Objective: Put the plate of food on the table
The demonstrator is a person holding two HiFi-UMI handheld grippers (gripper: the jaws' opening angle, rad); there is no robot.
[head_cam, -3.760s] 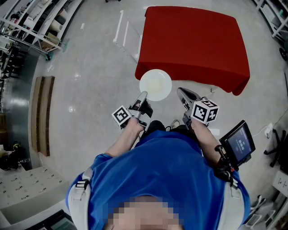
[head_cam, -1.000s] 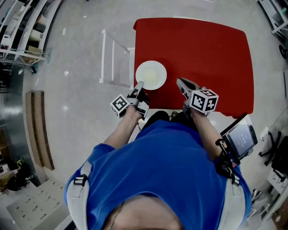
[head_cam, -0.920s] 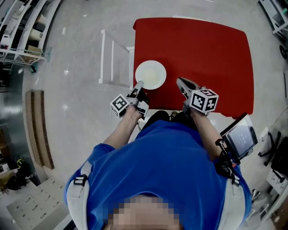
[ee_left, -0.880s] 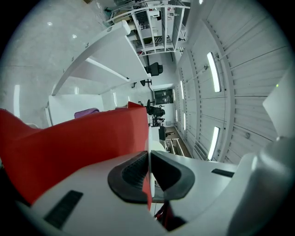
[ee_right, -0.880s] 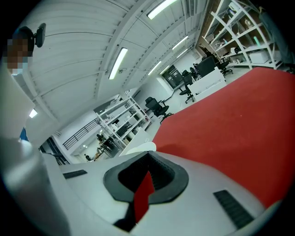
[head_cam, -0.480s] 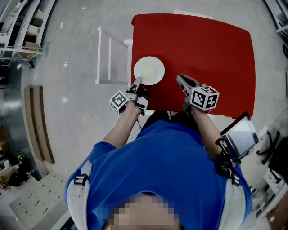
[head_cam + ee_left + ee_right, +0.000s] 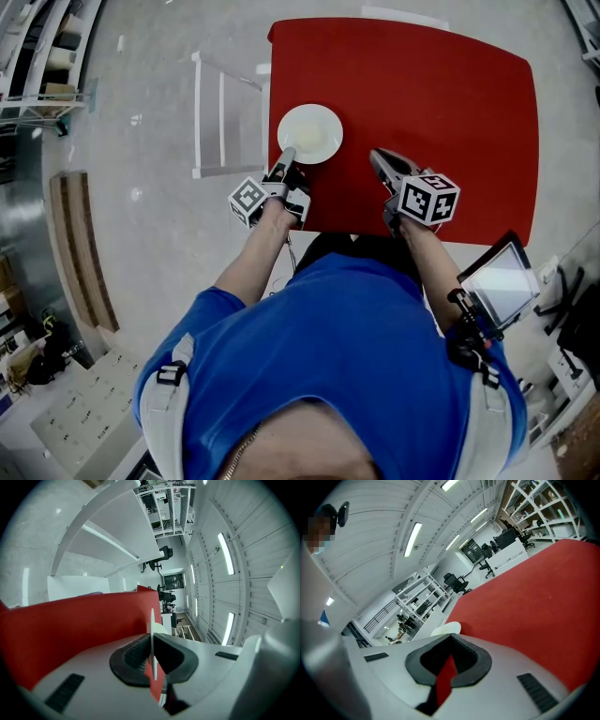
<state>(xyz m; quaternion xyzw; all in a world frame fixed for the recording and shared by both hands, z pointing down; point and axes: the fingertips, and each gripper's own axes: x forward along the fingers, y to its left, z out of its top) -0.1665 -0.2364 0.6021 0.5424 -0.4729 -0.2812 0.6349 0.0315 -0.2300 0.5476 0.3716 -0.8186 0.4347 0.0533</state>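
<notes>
The white plate (image 7: 310,133), pale food at its middle, is over the near left part of the red table (image 7: 441,103). My left gripper (image 7: 286,157) is shut on its near rim. In the left gripper view the plate (image 7: 152,620) runs edge-on between the pads of that gripper (image 7: 151,638), with the red table (image 7: 79,620) behind. Whether the plate rests on the cloth I cannot tell. My right gripper (image 7: 379,159) hovers over the table to the plate's right, shut with nothing in it. The right gripper view shows its closed tips (image 7: 450,637), the plate (image 7: 446,629) beyond and the table (image 7: 525,597).
A white frame rack (image 7: 220,117) stands against the table's left side. A small screen (image 7: 502,281) hangs at the person's right forearm. Shelving (image 7: 37,56) fills the far left and a wooden strip (image 7: 80,248) lies on the floor.
The plate and both grippers have moved forward from in front of the table's near edge to above the red cloth, and sunk a little in the last second.
</notes>
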